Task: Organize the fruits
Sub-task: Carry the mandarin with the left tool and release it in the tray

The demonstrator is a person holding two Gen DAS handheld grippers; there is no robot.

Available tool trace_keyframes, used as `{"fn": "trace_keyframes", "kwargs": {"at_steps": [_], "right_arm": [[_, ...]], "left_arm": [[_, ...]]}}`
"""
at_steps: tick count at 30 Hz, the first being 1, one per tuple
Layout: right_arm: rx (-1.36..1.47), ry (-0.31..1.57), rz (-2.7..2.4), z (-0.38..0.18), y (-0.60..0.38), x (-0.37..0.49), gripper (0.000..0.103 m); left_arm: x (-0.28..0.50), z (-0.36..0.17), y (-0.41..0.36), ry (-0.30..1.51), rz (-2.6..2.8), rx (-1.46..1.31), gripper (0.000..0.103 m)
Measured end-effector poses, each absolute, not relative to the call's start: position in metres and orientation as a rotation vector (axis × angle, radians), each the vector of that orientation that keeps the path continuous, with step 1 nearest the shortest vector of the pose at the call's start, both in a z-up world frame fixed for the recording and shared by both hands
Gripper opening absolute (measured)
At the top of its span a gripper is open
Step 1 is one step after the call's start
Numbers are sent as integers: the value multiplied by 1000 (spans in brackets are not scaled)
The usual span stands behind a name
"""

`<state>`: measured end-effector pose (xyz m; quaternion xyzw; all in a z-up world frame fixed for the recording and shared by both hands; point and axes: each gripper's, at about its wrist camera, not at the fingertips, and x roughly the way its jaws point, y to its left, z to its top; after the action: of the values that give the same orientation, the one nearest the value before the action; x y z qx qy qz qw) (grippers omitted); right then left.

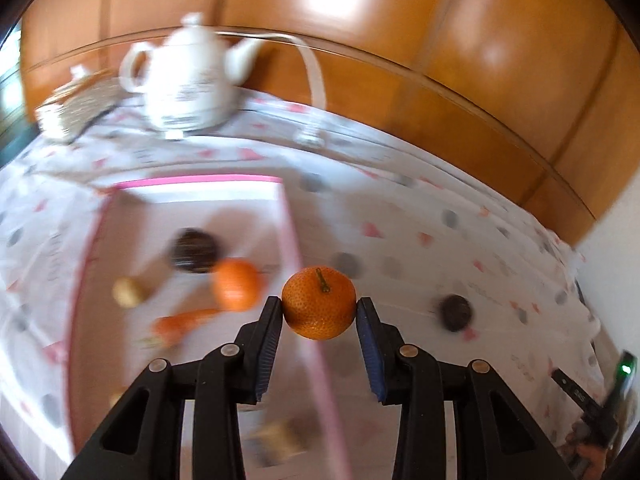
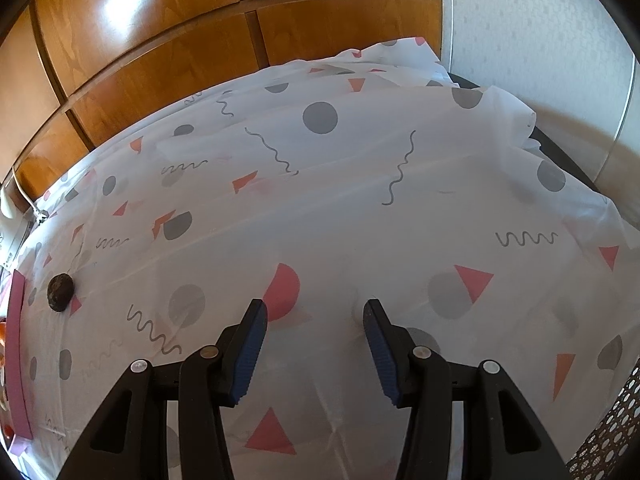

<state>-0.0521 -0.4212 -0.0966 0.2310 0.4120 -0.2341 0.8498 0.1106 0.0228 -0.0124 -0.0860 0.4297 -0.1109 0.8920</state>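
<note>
**Orange in the left jaws, above the tray's edge**

Spread wide across both views: patterned tablecloth (image 2: 360,208), white with grey dots, pink triangles and squiggles. Behind it, glossy wooden panelling (image 2: 160,40). Far left in the left wrist view only: white teapot (image 1: 188,80), blurred. Nearer, pink-rimmed tray (image 1: 200,180), holding a second orange fruit (image 1: 236,284), a dark round fruit (image 1: 195,251), a small pale round item (image 1: 128,292) and a carrot-like orange piece (image 1: 180,322), all smeared by blur.

Sharp at centre: small orange (image 1: 319,303), pebbled skin, short green-brown stem pointing up, clamped between the blue pads of the left gripper (image 1: 319,306). Jaws closed to the fruit's width, pads touching both sides, held above the tray's right rim.

Seen in both views: a lone dark fruit (image 2: 60,292) on the cloth, right of the tray.

Right gripper (image 2: 316,312): jaws spread apart, nothing between them, pointed over bare cloth, tilted downward.
</note>
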Motion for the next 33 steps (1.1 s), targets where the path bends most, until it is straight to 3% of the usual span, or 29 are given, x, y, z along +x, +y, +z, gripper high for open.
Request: {"fn": "trace_keyframes", "kwargs": {"at_steps": [11, 23, 28, 33], "right_arm": [[457, 863, -469, -89, -407, -45, 51], [452, 879, -475, -88, -403, -47, 51], [450, 880, -473, -87, -402, -48, 51], [449, 882, -469, -88, -400, -48, 51]], "left_arm": [[103, -25, 119, 876, 10, -251, 39], [91, -36, 132, 879, 77, -257, 40], [80, -29, 134, 856, 96, -279, 49], [66, -22, 130, 845, 91, -285, 52]]}}
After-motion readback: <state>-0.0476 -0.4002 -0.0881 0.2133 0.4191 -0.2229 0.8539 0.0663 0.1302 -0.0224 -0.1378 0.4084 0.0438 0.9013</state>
